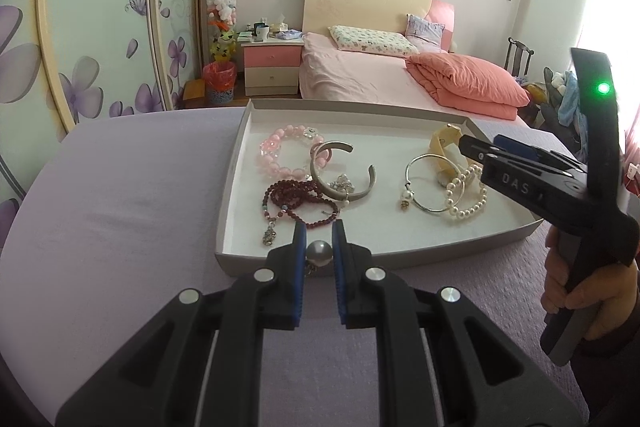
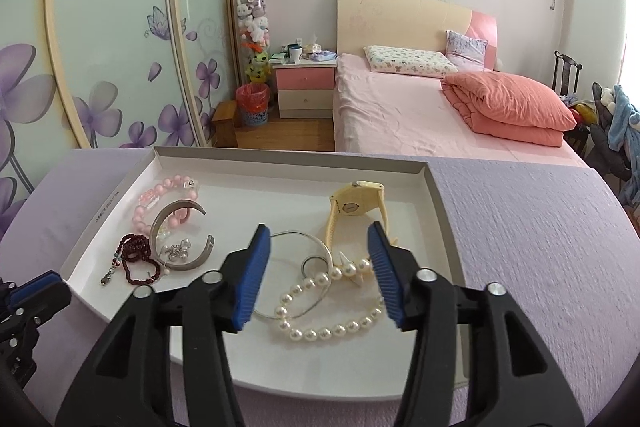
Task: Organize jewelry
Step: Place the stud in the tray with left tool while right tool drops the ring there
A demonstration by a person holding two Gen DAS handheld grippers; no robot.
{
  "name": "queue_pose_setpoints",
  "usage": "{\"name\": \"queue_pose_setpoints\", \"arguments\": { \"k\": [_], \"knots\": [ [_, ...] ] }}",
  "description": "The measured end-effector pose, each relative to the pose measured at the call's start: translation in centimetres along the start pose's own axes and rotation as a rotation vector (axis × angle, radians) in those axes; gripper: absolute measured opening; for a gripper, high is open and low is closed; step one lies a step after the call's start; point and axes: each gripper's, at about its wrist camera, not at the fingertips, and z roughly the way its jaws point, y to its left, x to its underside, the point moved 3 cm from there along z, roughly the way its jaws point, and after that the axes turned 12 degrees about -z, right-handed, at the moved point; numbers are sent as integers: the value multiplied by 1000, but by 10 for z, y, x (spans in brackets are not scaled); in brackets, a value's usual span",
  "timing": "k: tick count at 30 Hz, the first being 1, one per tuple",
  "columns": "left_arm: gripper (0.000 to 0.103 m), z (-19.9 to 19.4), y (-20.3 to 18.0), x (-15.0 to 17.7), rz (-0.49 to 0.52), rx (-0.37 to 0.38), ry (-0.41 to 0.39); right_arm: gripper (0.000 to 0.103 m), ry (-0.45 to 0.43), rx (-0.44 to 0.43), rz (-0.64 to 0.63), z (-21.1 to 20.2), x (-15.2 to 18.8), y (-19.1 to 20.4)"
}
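Observation:
A white tray (image 1: 236, 195) on a purple-covered table holds jewelry: a pink bead bracelet (image 1: 280, 151), a silver cuff (image 1: 344, 171), a dark red bead strand (image 1: 296, 201), a thin silver hoop (image 1: 434, 183), a pearl bracelet (image 2: 332, 303) and a yellow watch (image 2: 356, 205). My left gripper (image 1: 319, 237) is shut on a grey pearl bead (image 1: 319, 252) with a short chain, at the tray's near rim. My right gripper (image 2: 318, 247) is open above the pearl bracelet and hoop; it also shows in the left wrist view (image 1: 480, 147).
The purple tablecloth (image 2: 540, 247) surrounds the tray (image 2: 440, 211). Behind the table are a pink bed (image 2: 400, 115), a nightstand (image 2: 304, 87), a red bin (image 2: 252, 103) and a floral wardrobe door (image 2: 100, 47).

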Motion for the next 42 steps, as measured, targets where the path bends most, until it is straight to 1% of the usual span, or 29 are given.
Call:
{"name": "queue_pose_setpoints", "arguments": {
  "k": [3,10,17,24,27,34,42],
  "knots": [
    [13,3,-3,0,1,2,6,56,-5,2,-3,-4,2,-1],
    [13,9,-8,-3,0,13,13,67,-14,-2,0,-11,9,-1],
    [13,31,-20,-24,-1,28,10,73,-1,-5,23,-17,19,-13],
    [13,58,-41,-42,-3,74,17,74,14,-1,23,-19,29,-18],
    [13,67,-46,-45,-17,88,24,77,0,4,33,-21,33,-19],
    [13,81,-53,-44,1,73,34,78,-22,13,-7,-21,35,-12],
    [13,84,-51,-44,-3,44,27,78,-19,0,-2,-20,40,-13]
  ]
}}
